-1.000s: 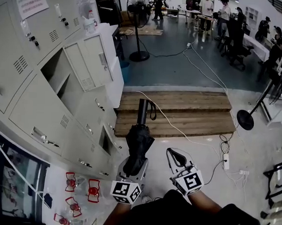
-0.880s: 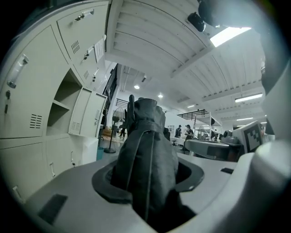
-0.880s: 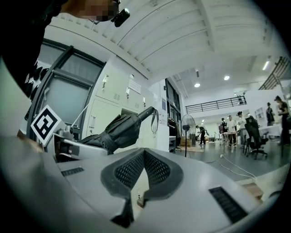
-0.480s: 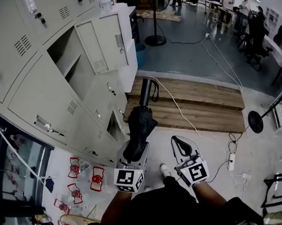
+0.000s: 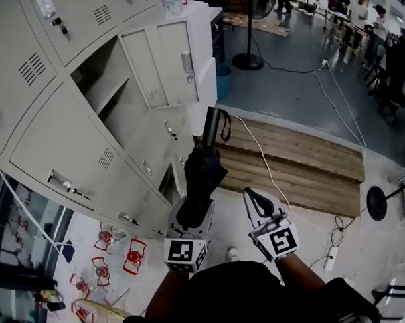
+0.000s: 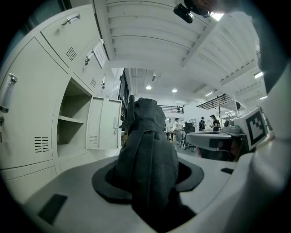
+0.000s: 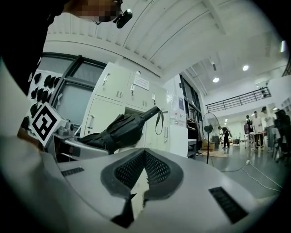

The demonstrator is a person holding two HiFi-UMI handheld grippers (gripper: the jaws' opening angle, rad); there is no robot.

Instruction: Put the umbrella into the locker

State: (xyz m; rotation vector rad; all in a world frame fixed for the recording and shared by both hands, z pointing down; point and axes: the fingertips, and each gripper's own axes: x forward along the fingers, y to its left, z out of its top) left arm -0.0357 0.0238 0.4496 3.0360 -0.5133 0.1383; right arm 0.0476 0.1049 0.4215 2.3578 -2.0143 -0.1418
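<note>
A folded black umbrella [image 5: 202,172] points forward, strap and handle [image 5: 211,126] at its far end. My left gripper [image 5: 192,216] is shut on the umbrella's bundled canopy [image 6: 148,154], which fills the space between the jaws. The grey locker bank [image 5: 63,138] stands to the left. One compartment [image 5: 105,86] is open, with a shelf inside and its door [image 5: 168,61] swung outward; it also shows left of the umbrella in the left gripper view [image 6: 72,123]. My right gripper [image 5: 257,205] hovers beside the left one, shut and holding nothing. The right gripper view shows its pads [image 7: 157,170] meeting and the umbrella [image 7: 120,129].
A wooden step platform [image 5: 296,165] lies ahead with a white cable [image 5: 263,160] across it. A standing fan's base [image 5: 248,60] sits beyond, another round base [image 5: 375,202] at right. Red-and-white items [image 5: 121,254] lie on the floor below the lockers. People stand at tables far back.
Both grippers and the umbrella have moved forward and left toward the lockers; the open compartment now sits nearer the umbrella's tip. The grip on the umbrella is unchanged.
</note>
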